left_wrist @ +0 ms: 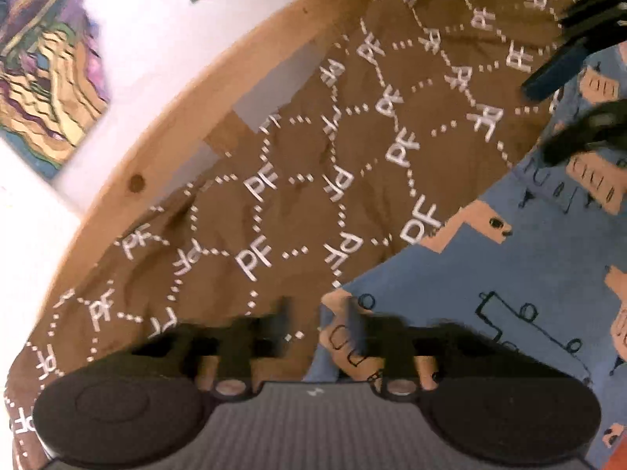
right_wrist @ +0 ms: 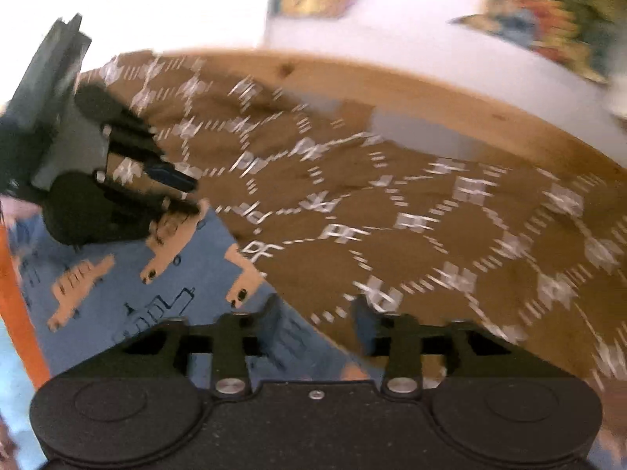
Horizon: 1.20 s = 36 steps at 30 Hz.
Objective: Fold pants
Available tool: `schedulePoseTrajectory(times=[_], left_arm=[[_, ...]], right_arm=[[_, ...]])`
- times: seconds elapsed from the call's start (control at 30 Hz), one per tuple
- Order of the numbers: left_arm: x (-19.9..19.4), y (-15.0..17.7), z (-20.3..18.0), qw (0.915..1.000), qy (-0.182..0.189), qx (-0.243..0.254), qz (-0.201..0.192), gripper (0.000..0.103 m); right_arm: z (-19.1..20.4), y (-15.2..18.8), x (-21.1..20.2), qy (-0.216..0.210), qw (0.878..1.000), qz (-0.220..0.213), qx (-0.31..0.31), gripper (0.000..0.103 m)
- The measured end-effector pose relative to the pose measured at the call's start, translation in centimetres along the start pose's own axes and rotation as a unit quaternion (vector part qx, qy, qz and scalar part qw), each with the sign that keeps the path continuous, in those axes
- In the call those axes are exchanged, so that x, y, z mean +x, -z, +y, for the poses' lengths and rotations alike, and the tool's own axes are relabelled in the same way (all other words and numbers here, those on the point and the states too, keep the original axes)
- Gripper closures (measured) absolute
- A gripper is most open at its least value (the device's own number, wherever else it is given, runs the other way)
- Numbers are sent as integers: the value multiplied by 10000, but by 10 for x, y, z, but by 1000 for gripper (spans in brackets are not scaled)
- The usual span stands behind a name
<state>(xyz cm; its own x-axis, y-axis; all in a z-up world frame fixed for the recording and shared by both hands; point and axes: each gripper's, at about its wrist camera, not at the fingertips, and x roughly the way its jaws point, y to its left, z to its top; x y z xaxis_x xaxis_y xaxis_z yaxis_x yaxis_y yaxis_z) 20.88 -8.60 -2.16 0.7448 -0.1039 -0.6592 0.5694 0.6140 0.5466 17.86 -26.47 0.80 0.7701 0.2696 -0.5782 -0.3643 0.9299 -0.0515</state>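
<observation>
The blue pants [left_wrist: 529, 266], printed with tan shapes and little trains, lie flat on a brown cloth [left_wrist: 294, 180] patterned with white letters, which covers the wooden bench [left_wrist: 219, 78]. The pants' straight edge runs diagonally, and both tools meet it from the same side. The left gripper [left_wrist: 319, 325] straddles that edge, one finger over brown cloth and the other over a blue corner, jaws released with nothing pinched. The right gripper [right_wrist: 319, 321] straddles the edge further along, its jaws likewise apart and empty. Each hand looks equally close, so the next pinch seems to hinge on dropping onto that edge. The left view is sharper and shows the pants stretching away rightward; the right view, blurred, adds an orange strip [right_wrist: 19, 293] bordering the pants' far side.
</observation>
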Motion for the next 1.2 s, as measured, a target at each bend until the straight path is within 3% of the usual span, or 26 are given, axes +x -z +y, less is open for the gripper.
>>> schedulePoseTrajectory(times=[0.13, 0.2, 0.23, 0.33, 0.43, 0.5, 0.57, 0.73, 1.03, 1.2], left_arm=[[-30, -8, -7, 9986, 153, -363, -362, 37], [-47, -16, -20, 9964, 247, -410, -695, 22], [-56, -21, -29, 9944, 369, -405, -907, 20], [-75, -43, -62, 9841, 1088, -241, -1381, 18], [-80, -68, -101, 9689, 1876, 36, -1612, 18], [-77, -83, -128, 9612, 2141, 249, -1724, 18], [-69, -93, -152, 9579, 2297, 430, -1665, 18], [-41, -110, -183, 9584, 2450, 431, -1403, 11], [-13, -122, -169, 9519, 2771, -496, -1211, 0], [0, -120, -159, 9450, 2886, -1204, -957, 0]], right_arm=[[-23, 40, -72, 262, 9940, -390, 983, 24], [-36, 65, -105, 571, 9882, -464, 1342, 22], [-43, 76, -118, 723, 9850, -449, 1503, 22], [-75, 107, -145, 879, 9701, -187, 2255, 22], [-99, 133, -169, 896, 9481, -206, 3044, 28], [-110, 148, -179, 863, 9334, -306, 3469, 30], [-117, 157, -183, 849, 9283, -356, 3603, 31], [-127, 163, -182, 1053, 9345, -313, 3386, 31], [-141, 166, -173, 946, 9312, -512, 3484, 32], [-142, 167, -175, 960, 9259, -673, 3591, 50]])
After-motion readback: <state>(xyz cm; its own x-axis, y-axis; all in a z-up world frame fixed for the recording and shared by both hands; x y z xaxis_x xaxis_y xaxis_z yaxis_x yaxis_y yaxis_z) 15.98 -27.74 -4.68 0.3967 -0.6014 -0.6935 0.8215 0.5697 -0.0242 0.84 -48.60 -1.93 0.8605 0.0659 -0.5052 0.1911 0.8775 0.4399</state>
